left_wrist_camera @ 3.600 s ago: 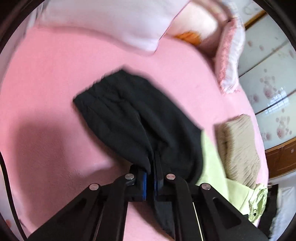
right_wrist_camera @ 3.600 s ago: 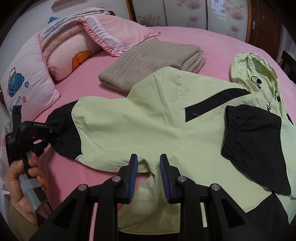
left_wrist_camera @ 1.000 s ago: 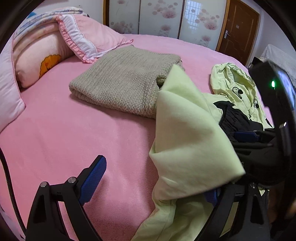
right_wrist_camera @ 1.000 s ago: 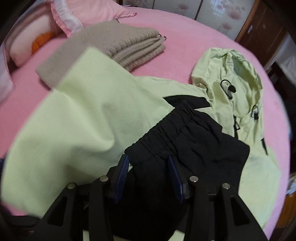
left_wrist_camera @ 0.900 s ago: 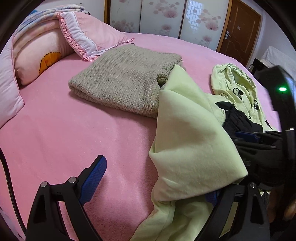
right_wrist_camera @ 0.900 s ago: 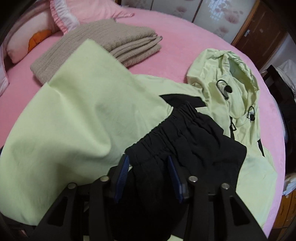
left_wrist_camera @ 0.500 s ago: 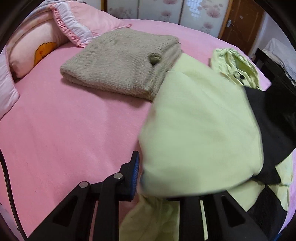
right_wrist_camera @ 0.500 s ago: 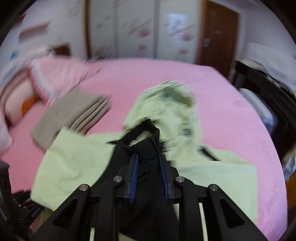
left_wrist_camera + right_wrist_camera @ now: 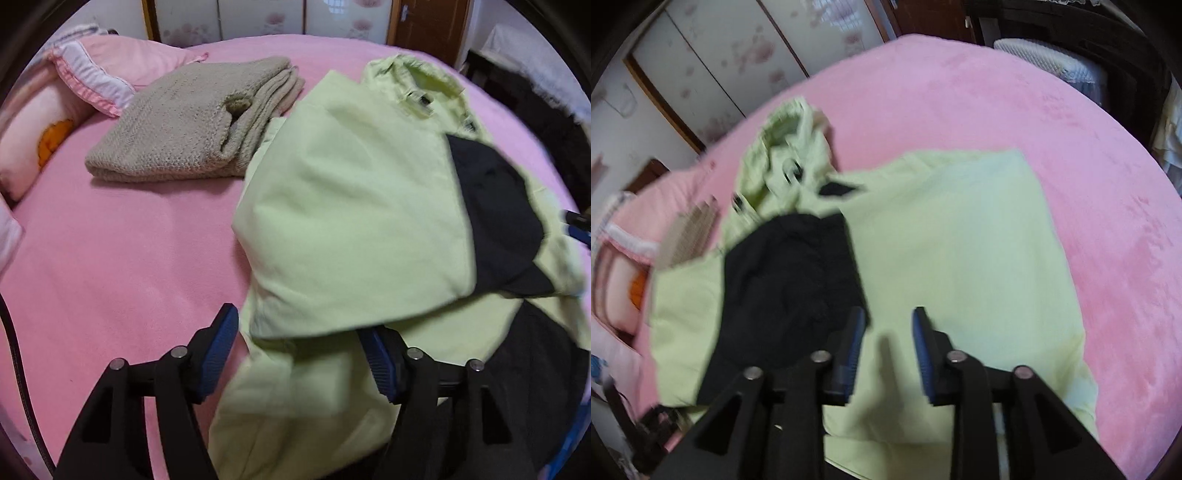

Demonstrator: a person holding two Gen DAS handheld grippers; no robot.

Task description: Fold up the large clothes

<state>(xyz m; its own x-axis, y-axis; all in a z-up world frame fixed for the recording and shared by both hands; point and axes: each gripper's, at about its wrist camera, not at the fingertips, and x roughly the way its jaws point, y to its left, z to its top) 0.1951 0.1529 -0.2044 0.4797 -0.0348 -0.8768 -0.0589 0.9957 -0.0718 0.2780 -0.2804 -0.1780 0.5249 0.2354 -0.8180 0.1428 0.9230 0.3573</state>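
— Jacket (image 9: 351, 229) first, as seen from the left wrist: where is it lying?

— It is spread on the pink bed (image 9: 122, 258), its light-green side panel folded over the body, with a black sleeve (image 9: 495, 221) laid on top toward the right. The hood (image 9: 417, 85) is seen at the far end, pointing at the wardrobe doors. A folded beige knit (image 9: 192, 122) is parked just beside it, touching the jacket's edge near the pillows (image 9: 74, 92) — presumably set aside as finished work.

— And the left gripper (image 9: 299, 354)?

— Its jaws are spread wide, with the folded hem lying between and over them; nothing is pinched. The fold seems to have been let go so that it rests on the body.

— From the right wrist?

— The jacket (image 9: 960, 240) is shown from the hem side, blurred, with the black sleeve (image 9: 790, 280) crossed over the green chest and the hood (image 9: 783, 147) crumpled beyond. The right gripper (image 9: 888, 354) is held above the fabric with jaws apart and nothing between them.

— Why is the sleeve placed inward?

— Judged from the layout, sleeves are being tucked across the body so a narrow rectangle is formed — a lengthwise fold is probably due next.
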